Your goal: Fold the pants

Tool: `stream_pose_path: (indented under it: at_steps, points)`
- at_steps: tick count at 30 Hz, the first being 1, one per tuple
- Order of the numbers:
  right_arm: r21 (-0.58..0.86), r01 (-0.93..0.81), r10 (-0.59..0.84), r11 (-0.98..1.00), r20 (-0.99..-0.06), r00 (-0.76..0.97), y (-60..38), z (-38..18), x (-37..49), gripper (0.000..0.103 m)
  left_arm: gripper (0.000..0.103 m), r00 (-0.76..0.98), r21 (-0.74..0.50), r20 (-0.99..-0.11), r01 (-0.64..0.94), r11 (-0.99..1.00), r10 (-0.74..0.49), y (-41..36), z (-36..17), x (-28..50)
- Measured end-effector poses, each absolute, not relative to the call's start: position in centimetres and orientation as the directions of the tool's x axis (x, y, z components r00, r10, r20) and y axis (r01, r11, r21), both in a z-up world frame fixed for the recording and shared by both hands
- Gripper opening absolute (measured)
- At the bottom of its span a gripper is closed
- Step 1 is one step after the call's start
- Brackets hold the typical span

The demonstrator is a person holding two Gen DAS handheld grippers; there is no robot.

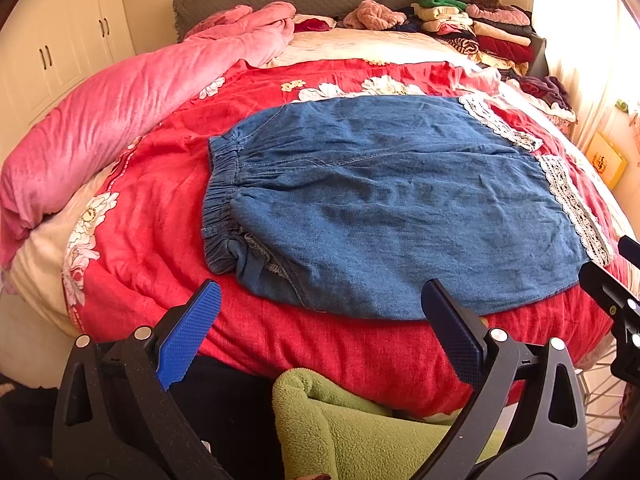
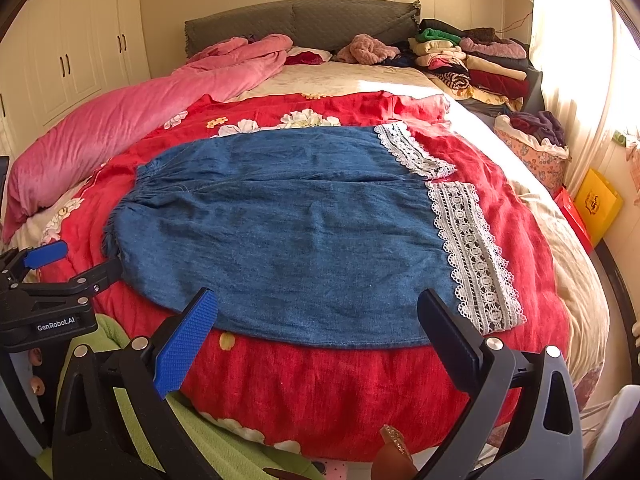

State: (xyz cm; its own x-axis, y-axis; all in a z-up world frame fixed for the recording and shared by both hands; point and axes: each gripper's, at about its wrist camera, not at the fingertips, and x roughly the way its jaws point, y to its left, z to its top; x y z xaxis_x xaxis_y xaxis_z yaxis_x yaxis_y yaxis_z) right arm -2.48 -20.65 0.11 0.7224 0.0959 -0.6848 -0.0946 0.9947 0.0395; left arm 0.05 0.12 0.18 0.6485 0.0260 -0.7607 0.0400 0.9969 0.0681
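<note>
Lying flat on the red floral quilt, the denim pants point their elastic waistband toward nine o'clock and their lace-trimmed cuffs toward three o'clock. Left gripper and right gripper both hover at six o'clock off the near edge, jaws spread wide and empty. For a clean lengthwise fold, each should probably pinch only the near leg's edge, one by the waistband, one by the cuff, then lift together toward twelve o'clock.
</note>
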Motion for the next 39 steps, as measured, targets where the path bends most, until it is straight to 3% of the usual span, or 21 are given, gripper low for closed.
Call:
stream_pose_path:
  at_steps: [14, 26, 39]
  points:
    - [0.082, -0.159, 0.173, 0.984, -0.67, 0.722, -20.0, 1.7, 1.7, 0.099, 0.094, 0.631, 0.025, -0.775, 0.012, 1.0, 0.012, 2.7, 0.0, 3.2]
    - [0.132, -0.281, 0.293, 0.951, -0.677, 0.675, -16.6, 2.6, 11.5, 0.099, 0.094, 0.606, 0.001, -0.795, -0.057, 0.998, 0.036, 8.5, 0.2, 10.6]
    - [0.01, -0.421, 0.288, 0.907, -0.746, 0.601, -11.1, 0.9, 24.2, 0.099, 0.094, 0.561, 0.021, -0.825, -0.088, 0.996, 0.067, 14.2, -1.4, 19.7]
